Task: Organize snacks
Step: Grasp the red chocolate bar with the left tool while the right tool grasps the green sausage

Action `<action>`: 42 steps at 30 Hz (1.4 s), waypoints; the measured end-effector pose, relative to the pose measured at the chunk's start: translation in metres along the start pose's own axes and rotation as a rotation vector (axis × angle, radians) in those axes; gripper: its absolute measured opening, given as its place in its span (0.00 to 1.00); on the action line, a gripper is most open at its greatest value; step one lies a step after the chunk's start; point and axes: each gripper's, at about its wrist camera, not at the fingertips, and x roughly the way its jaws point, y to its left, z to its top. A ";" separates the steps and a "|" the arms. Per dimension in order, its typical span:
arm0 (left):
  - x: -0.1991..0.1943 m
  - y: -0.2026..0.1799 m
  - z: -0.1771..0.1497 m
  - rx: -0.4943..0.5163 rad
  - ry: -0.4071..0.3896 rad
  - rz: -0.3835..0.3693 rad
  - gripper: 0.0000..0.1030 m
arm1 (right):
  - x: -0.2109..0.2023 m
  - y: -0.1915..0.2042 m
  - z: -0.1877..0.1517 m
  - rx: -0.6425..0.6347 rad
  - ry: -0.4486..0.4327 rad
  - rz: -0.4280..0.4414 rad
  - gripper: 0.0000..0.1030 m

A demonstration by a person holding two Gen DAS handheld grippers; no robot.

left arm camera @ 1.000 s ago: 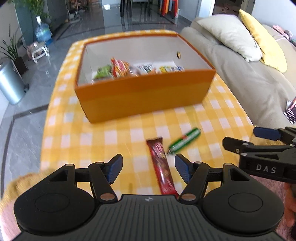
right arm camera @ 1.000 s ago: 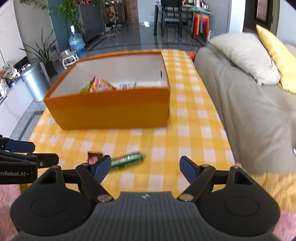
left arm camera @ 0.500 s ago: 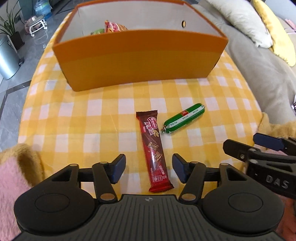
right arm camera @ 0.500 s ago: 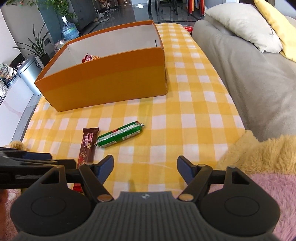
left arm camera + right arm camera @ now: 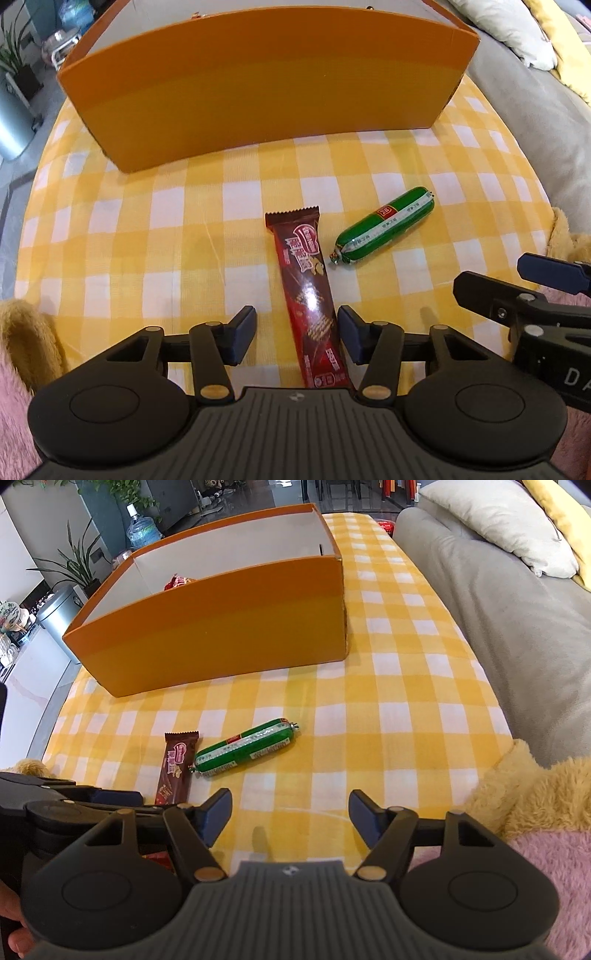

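On the yellow checked cloth (image 5: 207, 229), just in front of the orange box (image 5: 266, 85): red chocolate bar (image 5: 308, 295) lying lengthwise, near end between the spread fingers of the left gripper (image 5: 297, 334), neither pad touching the wrapper yet. Green sausage stick (image 5: 384, 230) angled just beside the bar's far half, clipped tip almost at the wrapper's edge. Right gripper (image 5: 290, 818) also wide, holding nothing, poised over bare cloth short of the sausage. Probably best to lower until the pads nearly brush the cloth, centre across the bar's width, then close gently on the long edges; too hard a squeeze likely to crumple the foil or crack what is inside. Worth gripping nearer the middle, lest the bar droop. Lift straight, clear the box's near wall, release inside beside the snacks (image 5: 179, 582) showing there.
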 end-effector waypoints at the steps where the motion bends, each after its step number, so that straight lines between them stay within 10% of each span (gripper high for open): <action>1: 0.000 0.000 0.000 0.007 -0.003 0.003 0.51 | 0.002 0.000 0.000 0.002 0.003 0.001 0.66; 5: 0.001 0.000 0.002 0.020 -0.021 0.036 0.26 | 0.008 0.002 0.003 0.007 0.004 0.004 0.66; 27: 0.005 0.047 0.028 -0.135 -0.034 0.067 0.25 | 0.059 0.018 0.036 0.249 0.083 0.082 0.66; 39: 0.004 0.048 0.030 -0.135 -0.021 0.057 0.25 | 0.074 0.064 0.039 0.001 0.057 -0.058 0.57; 42: 0.004 0.048 0.030 -0.129 -0.018 0.059 0.25 | 0.074 0.068 0.037 -0.056 0.055 -0.093 0.39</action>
